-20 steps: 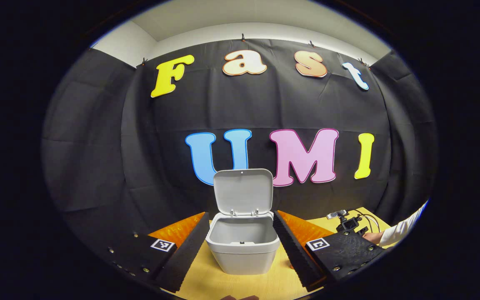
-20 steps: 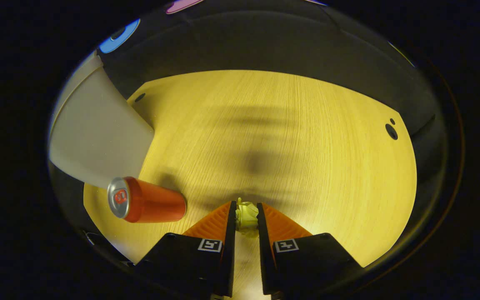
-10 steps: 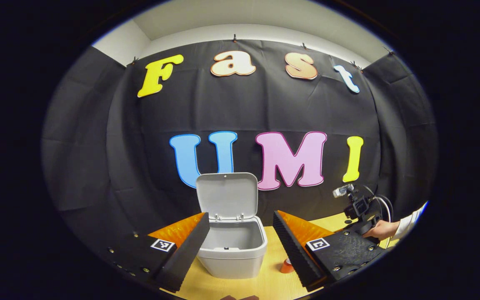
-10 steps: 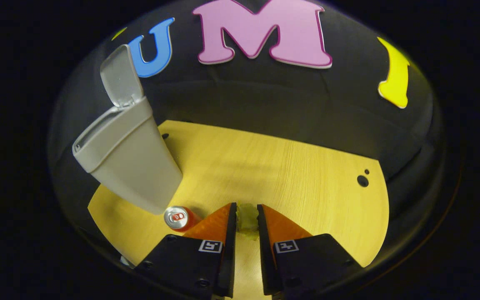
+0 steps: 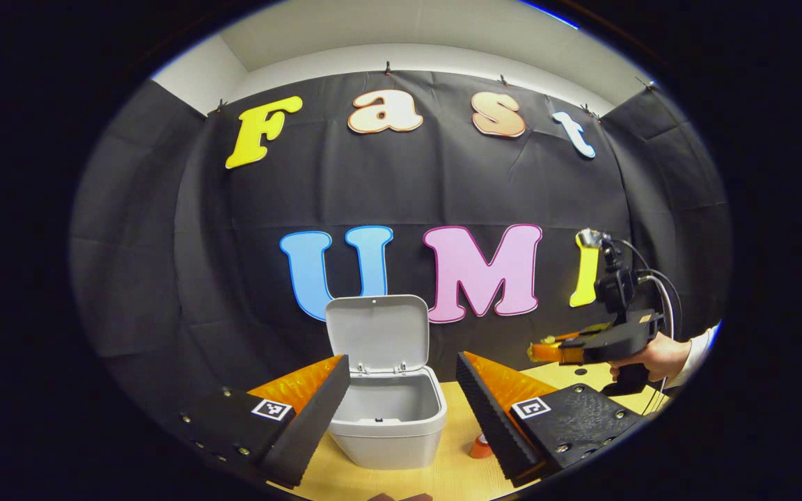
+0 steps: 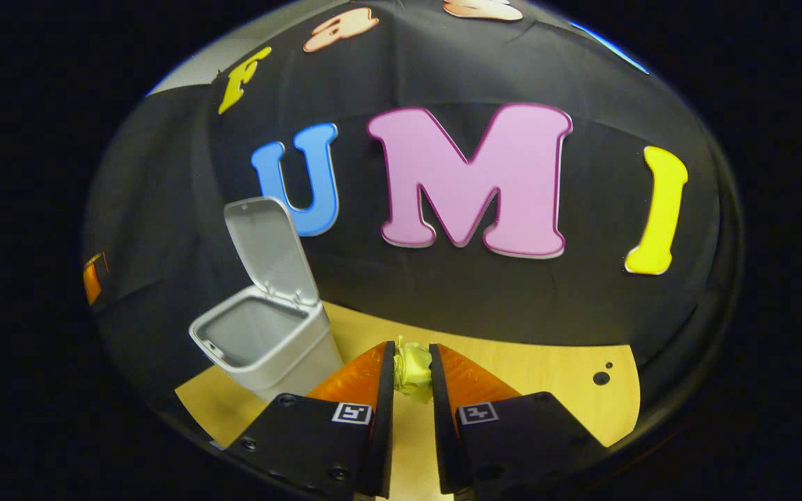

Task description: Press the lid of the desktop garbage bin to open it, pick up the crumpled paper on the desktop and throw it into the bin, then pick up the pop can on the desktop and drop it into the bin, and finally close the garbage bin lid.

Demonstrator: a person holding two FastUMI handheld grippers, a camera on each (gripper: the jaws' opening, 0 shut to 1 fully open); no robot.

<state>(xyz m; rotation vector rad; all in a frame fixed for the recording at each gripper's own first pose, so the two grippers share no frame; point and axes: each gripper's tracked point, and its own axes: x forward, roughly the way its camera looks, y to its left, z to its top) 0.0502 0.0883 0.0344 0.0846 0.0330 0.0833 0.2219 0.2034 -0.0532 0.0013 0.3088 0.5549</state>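
Left gripper view: the left hand-held gripper [image 5: 401,410] hangs spread wide over the counter [image 5: 457,473], its fingers flanking the bin [image 5: 386,424]. The lid [image 5: 377,334] stands upright at the back, so the mouth is free from above. The can [image 5: 480,445] shows partly by the right finger. The right hand-held gripper [image 5: 547,350] is raised, well right of the bin.

Right gripper view: the right hand-held gripper [image 6: 411,372] pinches the paper [image 6: 413,369] above the counter [image 6: 547,383]; the bin [image 6: 265,341] stands lower left, mouth open.
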